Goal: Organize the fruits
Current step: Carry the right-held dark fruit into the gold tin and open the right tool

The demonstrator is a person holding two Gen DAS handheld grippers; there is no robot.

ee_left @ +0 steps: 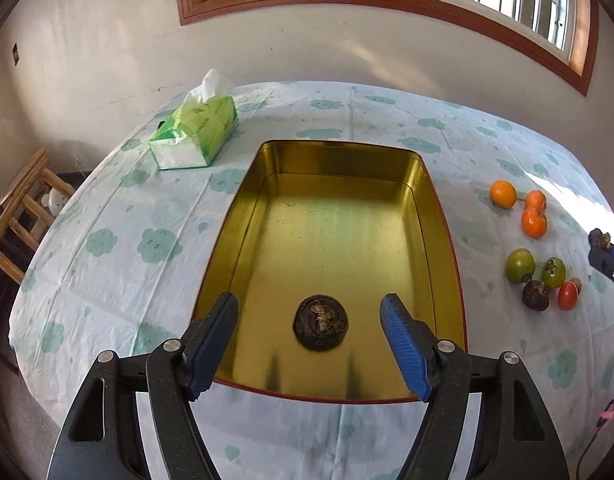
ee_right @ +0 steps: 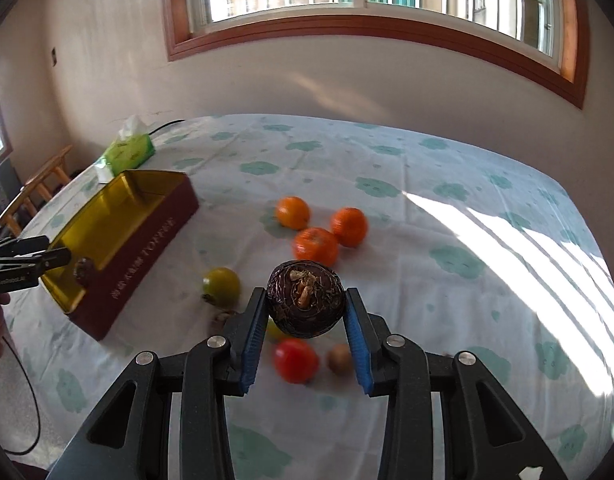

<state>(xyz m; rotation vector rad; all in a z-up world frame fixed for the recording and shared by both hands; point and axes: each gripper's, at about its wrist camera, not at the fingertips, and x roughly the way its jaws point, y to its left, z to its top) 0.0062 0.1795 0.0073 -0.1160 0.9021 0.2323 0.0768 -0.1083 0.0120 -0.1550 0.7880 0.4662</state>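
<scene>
Left tongs (ee_left: 309, 346) apart above one dark fruit (ee_left: 321, 322) in tin (ee_left: 443, 216) | right tongs (ee_right: 305, 322) clamped on second dark fruit (ee_right: 305, 305) | oranges (ee_right: 315, 244), tomatoes (ee_right: 295, 361) left on worktop (ee_right: 427, 184).

Inside the tin (ee_left: 439, 216), near its near end: one water chestnut (ee_left: 321, 322), alone on the floor of the tin, between and below the left gripper's (ee_left: 309, 312) spread fingers. Beyond the tin's far left corner, towards the table's (ee_left: 107, 280) far left edge: a tissue box (ee_left: 195, 132). Right of the tin, on the tablecloth: three oranges (ee_left: 534, 222) at the back, two tomatoes (ee_left: 520, 265) nearer, another chestnut (ee_left: 535, 296) and a small tomato (ee_left: 567, 295) nearest. Above that cluster, clamped in the right gripper (ee_right: 305, 306): a second water chestnut (ee_right: 305, 304).
</scene>
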